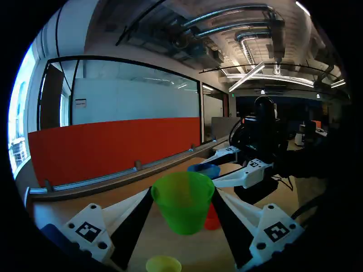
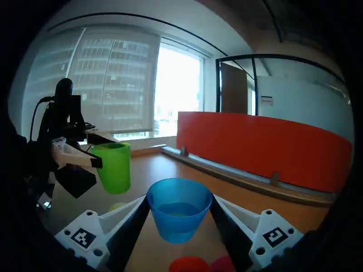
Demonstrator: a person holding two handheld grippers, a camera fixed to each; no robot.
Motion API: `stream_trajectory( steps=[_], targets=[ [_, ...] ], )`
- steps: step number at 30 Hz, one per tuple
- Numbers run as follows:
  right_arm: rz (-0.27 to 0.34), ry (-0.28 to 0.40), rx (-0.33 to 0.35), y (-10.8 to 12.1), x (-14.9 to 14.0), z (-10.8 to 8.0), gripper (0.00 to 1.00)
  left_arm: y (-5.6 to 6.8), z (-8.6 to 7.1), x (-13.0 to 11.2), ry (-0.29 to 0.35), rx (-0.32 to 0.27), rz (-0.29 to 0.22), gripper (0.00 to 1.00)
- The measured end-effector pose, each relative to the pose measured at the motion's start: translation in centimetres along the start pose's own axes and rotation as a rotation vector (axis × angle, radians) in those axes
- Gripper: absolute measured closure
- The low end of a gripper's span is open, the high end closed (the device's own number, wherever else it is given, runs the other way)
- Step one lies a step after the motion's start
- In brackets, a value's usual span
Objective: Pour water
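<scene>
The left gripper is clamped on an upright green cup above the bench. The right gripper is clamped on an upright blue cup holding a little water. The 2 cups hang near each other, apart, inside the bench's partitioned edge.

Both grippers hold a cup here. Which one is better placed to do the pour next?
Probably the right gripper. Its blue cup visibly holds water, while the left gripper holds the green cup upright nearby, seemingly ready to receive.
</scene>
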State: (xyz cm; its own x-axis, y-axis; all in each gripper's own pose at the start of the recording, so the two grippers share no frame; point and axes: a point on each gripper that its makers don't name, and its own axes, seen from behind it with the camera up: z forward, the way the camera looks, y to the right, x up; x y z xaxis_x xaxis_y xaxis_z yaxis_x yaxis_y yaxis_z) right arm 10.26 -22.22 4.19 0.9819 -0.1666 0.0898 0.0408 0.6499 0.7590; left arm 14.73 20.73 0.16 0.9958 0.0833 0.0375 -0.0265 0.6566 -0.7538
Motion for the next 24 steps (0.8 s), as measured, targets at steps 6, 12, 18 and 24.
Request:
stream_trajectory(
  steps=[6, 12, 18, 24],
  targets=[
    [-0.004, 0.003, 0.003, -0.24, 0.13, -0.05, 0.08, 0.17, -0.09, 0.30, 0.005, -0.002, 0.003, 0.11],
    [-0.013, 0.004, 0.006, -0.30, 0.23, -0.16, 0.08, 0.31, -0.15, 0.15, 0.000, -0.005, 0.008, 0.11],
    [-0.029, 0.003, 0.009, -0.39, 0.27, -0.20, 0.08, 0.42, -0.20, -0.02, -0.009, -0.004, 0.028, 0.11],
    [-0.045, 0.005, 0.012, -0.54, 0.62, -0.27, 0.08, 0.64, -0.27, -0.13, -0.016, -0.007, 0.040, 0.11]
  ],
)
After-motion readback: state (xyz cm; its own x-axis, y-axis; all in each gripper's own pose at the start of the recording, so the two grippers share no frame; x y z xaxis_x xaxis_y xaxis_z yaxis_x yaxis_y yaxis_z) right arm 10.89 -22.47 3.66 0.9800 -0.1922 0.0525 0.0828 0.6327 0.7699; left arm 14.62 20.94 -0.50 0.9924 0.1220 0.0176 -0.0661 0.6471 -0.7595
